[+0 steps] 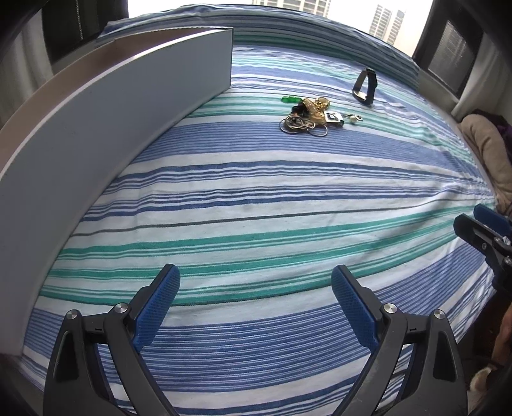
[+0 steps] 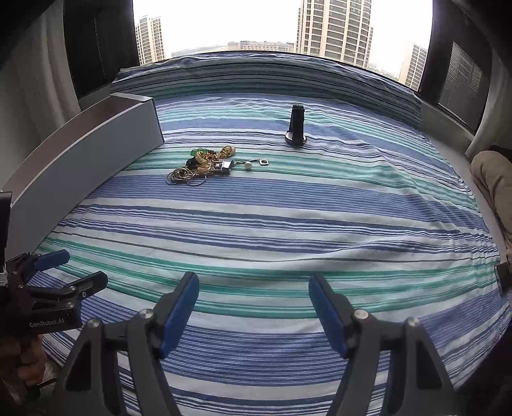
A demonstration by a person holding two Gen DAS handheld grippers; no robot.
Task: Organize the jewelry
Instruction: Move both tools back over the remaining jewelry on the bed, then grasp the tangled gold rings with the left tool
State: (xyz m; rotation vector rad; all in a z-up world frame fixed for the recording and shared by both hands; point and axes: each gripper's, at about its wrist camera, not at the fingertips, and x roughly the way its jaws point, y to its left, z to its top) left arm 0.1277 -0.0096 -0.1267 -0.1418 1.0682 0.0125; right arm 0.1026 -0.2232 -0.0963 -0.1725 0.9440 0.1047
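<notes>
Two grippers over the striped sheet [image 1: 256, 198], and both empty; the left gripper [image 1: 256, 288] has its blue pads spread wide with only cloth between them; the right gripper [image 2: 253, 297] matches it, jaws well apart, nothing held.

One heap of jewelry [image 1: 312, 116] lies far up the sheet, well apart from both grippers; in it I count a cluster of thin silver hoops [image 2: 184, 177] at the near edge, too tangled to number, a clump of gold pieces [image 2: 214, 156], two or three green beads [image 1: 289, 99], one pearl drop [image 2: 248, 165] and one small square pendant [image 2: 264, 162] trailing off to the right; one dark stand [image 2: 296, 126] sits alone beyond the heap, clear of it; one long grey box wall [image 1: 112, 105] runs along the left side.

From the left wrist, the stand reads as an open loop leaning over, and the right gripper's tip pokes in at the far right edge; from the right wrist, the same stand looks like an upright cone on a round base, the left gripper shows at lower left with a hand [image 2: 22, 361] beneath it, and tower blocks [image 2: 332, 25] fill the window.
</notes>
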